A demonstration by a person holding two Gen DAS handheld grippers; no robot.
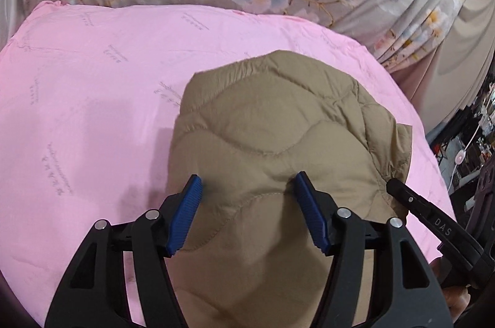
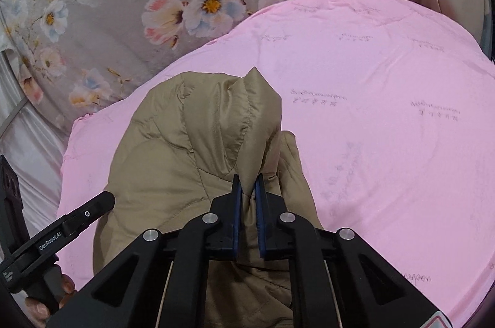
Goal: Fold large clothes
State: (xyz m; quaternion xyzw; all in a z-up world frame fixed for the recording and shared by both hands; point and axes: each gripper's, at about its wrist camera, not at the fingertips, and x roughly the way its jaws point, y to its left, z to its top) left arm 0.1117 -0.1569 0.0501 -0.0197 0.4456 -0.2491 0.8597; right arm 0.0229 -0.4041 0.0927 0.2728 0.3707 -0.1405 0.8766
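Under the right claw (image 2: 247,188) — pinched jacket (image 2: 191,142) fold (lower part cut off).

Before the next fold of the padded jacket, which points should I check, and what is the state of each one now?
1. Right gripper holds cloth: ok, shut on a raised fold of the khaki quilted jacket.
2. Left gripper holds cloth: not ok, its jaws stand open with the jacket between them.
3. Jacket lies on the pink printed sheet: ok.
4. Grippers apart from each other: ok, the right gripper's tip is at the jacket's edge, beside the left one.
5. Jacket lying flat: not ok, the pinched part stands up in a peak.
6. Sleeves tucked in: cannot tell.
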